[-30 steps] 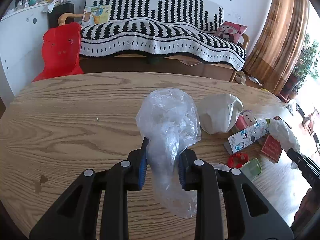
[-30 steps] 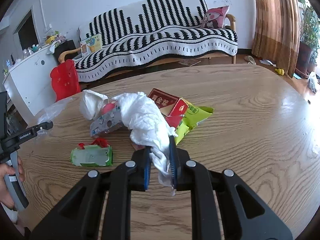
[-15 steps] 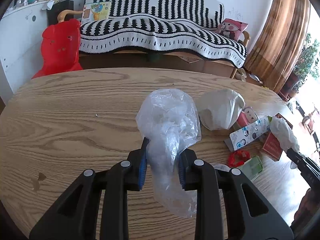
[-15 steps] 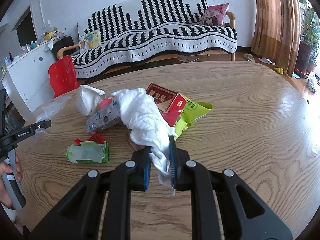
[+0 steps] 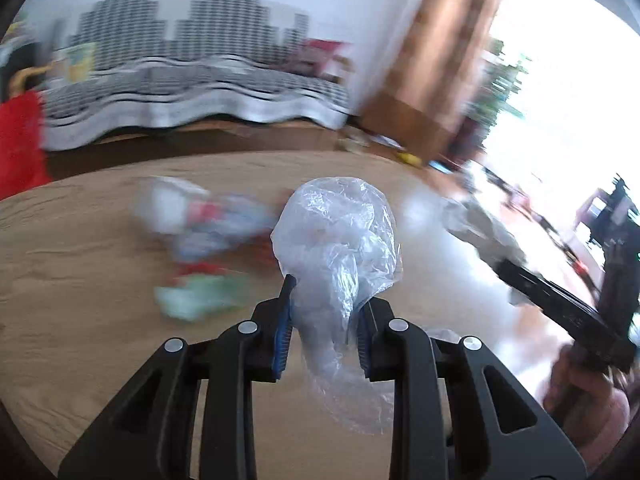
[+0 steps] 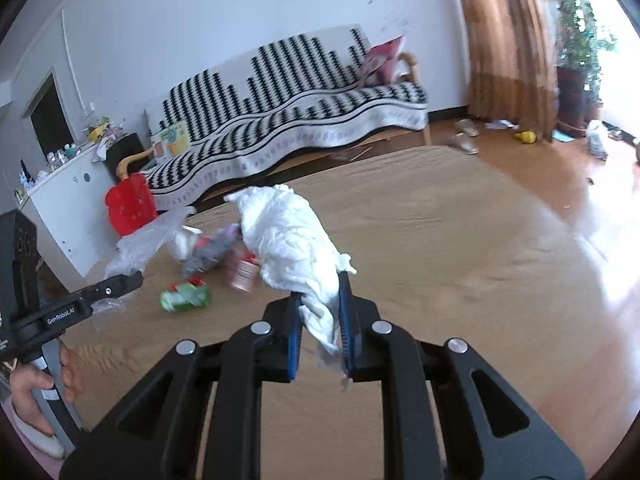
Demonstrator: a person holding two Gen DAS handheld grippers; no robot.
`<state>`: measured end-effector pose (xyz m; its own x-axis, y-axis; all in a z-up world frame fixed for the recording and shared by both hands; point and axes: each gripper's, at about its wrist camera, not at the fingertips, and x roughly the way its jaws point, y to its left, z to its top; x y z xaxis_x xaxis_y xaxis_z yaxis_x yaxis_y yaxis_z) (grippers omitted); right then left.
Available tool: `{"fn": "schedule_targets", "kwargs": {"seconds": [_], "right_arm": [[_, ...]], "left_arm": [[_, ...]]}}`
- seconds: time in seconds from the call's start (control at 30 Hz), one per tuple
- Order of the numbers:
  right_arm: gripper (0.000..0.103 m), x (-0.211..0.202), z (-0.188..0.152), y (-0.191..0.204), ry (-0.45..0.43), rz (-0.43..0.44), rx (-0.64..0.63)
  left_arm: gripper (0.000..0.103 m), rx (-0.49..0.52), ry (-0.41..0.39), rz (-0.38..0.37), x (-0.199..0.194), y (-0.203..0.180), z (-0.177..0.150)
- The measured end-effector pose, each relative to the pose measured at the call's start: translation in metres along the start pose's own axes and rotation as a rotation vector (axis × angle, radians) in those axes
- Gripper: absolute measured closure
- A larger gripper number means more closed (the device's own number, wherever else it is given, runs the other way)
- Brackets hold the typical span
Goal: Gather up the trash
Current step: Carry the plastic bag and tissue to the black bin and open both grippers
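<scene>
I read both loads as featherlight, limp, slippery: left gripper [image 5: 322, 322] clamped on clear plastic bag [image 5: 338, 236], right gripper [image 6: 320, 320] pinching white tissue wad [image 6: 292, 240], both above table [image 6: 460, 240]; bunched necks grip best.

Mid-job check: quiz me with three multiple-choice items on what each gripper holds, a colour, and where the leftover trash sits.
1. The left gripper is
A. shut on the clear plastic bag
B. open and empty
C. shut on a can

2. The crumpled paper in the right gripper is
A. red
B. white
C. black

3. The green wrapper lies
A. on the sofa
B. on the floor
C. on the wooden table

Answers: 1 A, both pads press the bag; 2 B, it shows plain white; 3 C, it rests on the tabletop beside other litter.
</scene>
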<state>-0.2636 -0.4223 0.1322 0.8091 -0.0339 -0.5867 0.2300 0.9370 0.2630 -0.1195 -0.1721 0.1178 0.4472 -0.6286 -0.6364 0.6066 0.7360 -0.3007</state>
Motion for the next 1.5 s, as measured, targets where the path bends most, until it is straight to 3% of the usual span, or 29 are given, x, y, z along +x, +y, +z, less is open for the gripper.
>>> {"fn": "schedule_targets", "kwargs": {"seconds": [0.17,0.23,0.3,0.4,0.53,0.73,0.9,1.0,1.03,1.07,1.13,1.23,1.33,1.4,1.5], "right_arm": [[0.087,-0.073,-0.031,-0.09,-0.001,-0.081,0.095],[0.087,-0.085,-0.053,-0.123,0.031,-0.096,0.157],[0.087,-0.084,-0.089,-0.16,0.1,-0.094,0.26],[0.087,-0.073,-0.153,-0.2,0.181,-0.064,0.431],[0.087,-0.058,-0.206,-0.22,0.252,-0.053,0.532],[0.087,-0.052,-0.215,-0.232,0.259,-0.042,0.563],[0.087,-0.051,-0.219,-0.24,0.267,-0.024,0.609],[0.086,-0.046,-0.222,-0.243,0.288,0.011,0.652],[0.076,-0.046,-0.223,-0.246,0.29,0.037,0.684],[0.047,-0.045,-0.223,-0.248,0.297,0.054,0.707],[0.006,-0.047,-0.222,-0.254,0.278,0.08,0.758],[0.007,-0.059,-0.219,-0.259,0.226,0.008,0.781],[0.007,-0.069,-0.221,-0.267,0.213,-0.124,0.805],[0.007,-0.074,-0.221,-0.267,0.207,-0.207,0.813],[0.007,-0.082,-0.217,-0.261,0.172,-0.309,0.764]], "left_arm": [[0.077,0.136,0.133,-0.144,0.039,-0.125,-0.027],[0.077,0.196,0.194,-0.16,0.059,-0.165,-0.045],[0.077,0.299,0.283,-0.126,0.092,-0.207,-0.078],[0.078,0.464,0.393,-0.071,0.131,-0.244,-0.127],[0.079,0.461,0.546,-0.076,0.167,-0.243,-0.16],[0.079,0.402,0.566,-0.071,0.178,-0.229,-0.158],[0.079,0.417,0.573,-0.07,0.178,-0.229,-0.164],[0.073,0.435,0.576,-0.055,0.179,-0.235,-0.167],[0.056,0.444,0.572,-0.041,0.179,-0.235,-0.168],[0.028,0.448,0.569,-0.041,0.178,-0.24,-0.169],[0.009,0.441,0.532,-0.065,0.172,-0.243,-0.169],[0.006,0.425,0.506,-0.09,0.165,-0.242,-0.167],[0.006,0.383,0.479,-0.085,0.16,-0.235,-0.16],[0.006,0.329,0.42,-0.087,0.15,-0.227,-0.15],[0.007,0.225,0.346,-0.182,0.124,-0.216,-0.123]]}}
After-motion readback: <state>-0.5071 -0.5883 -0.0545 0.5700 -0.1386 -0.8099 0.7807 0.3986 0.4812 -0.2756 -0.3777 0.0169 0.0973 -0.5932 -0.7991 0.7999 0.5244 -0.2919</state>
